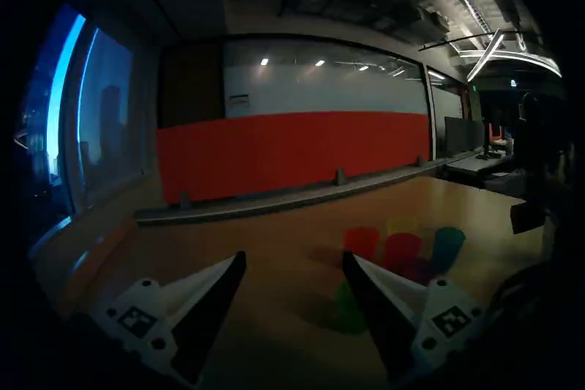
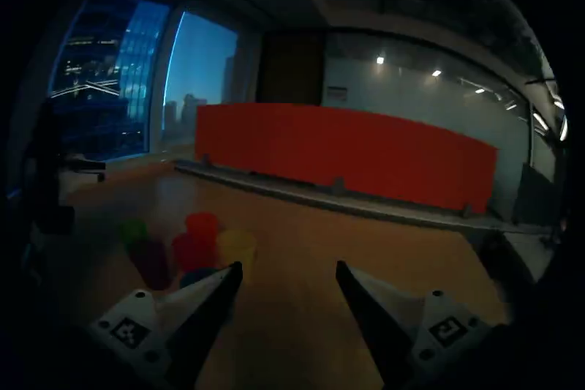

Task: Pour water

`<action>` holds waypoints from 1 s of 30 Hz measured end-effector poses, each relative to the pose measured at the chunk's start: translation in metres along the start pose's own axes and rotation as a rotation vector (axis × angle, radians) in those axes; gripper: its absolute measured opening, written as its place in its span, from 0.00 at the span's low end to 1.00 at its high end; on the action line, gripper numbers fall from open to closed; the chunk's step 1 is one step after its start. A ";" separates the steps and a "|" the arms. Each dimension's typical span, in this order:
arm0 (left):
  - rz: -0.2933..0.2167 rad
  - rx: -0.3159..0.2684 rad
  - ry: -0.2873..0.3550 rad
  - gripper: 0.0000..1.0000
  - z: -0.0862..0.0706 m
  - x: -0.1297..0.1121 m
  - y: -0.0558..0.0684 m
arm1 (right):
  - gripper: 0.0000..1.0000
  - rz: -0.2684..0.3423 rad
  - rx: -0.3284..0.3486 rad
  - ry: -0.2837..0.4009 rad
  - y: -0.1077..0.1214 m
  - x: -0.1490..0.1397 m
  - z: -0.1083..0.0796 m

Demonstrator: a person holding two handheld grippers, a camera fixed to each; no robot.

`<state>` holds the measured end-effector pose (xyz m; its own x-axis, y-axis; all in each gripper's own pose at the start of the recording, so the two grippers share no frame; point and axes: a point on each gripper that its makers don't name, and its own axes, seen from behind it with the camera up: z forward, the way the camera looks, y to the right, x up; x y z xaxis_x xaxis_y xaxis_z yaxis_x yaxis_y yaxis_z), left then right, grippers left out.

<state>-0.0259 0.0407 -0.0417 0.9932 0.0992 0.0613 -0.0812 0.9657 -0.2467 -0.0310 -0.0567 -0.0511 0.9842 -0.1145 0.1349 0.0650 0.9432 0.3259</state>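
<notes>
A cluster of coloured plastic cups stands on the wooden table (image 1: 292, 244). In the left gripper view I see a red cup (image 1: 361, 241), a second red cup (image 1: 401, 250), a blue cup (image 1: 447, 246), a yellow cup (image 1: 403, 227) behind them and a green cup (image 1: 349, 307) beside the right finger. My left gripper (image 1: 294, 267) is open and holds nothing, with the cups just right of it. In the right gripper view the cups sit to the left: green (image 2: 134, 231), purple (image 2: 152, 260), red (image 2: 202, 225), yellow (image 2: 236, 245). My right gripper (image 2: 285, 273) is open with nothing between its fingers.
A long red partition (image 1: 292, 152) with glass above runs along the table's far edge (image 2: 344, 203). Large windows (image 2: 110, 97) stand on the left. Dark equipment (image 1: 530, 170) sits at the right side. The room is dim.
</notes>
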 end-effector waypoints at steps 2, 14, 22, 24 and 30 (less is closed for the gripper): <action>0.003 0.016 0.017 0.98 -0.002 0.002 0.000 | 0.99 0.011 -0.027 0.033 0.004 0.008 -0.002; -0.026 0.131 0.138 0.98 -0.015 0.029 -0.011 | 0.99 0.096 -0.225 0.188 0.039 0.037 -0.010; -0.034 0.166 0.175 0.98 -0.020 0.044 -0.011 | 0.99 0.121 -0.320 0.224 0.052 0.039 -0.012; -0.040 0.168 0.176 0.98 -0.019 0.045 -0.011 | 0.99 0.120 -0.334 0.233 0.053 0.039 -0.012; -0.061 0.164 0.173 0.98 -0.014 0.041 -0.008 | 0.99 0.124 -0.345 0.244 0.052 0.037 -0.011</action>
<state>0.0170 0.0335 -0.0504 0.9950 0.0108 -0.0991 -0.0194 0.9961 -0.0866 0.0109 -0.0080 -0.0397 0.9954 0.0442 -0.0848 -0.0457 0.9988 -0.0158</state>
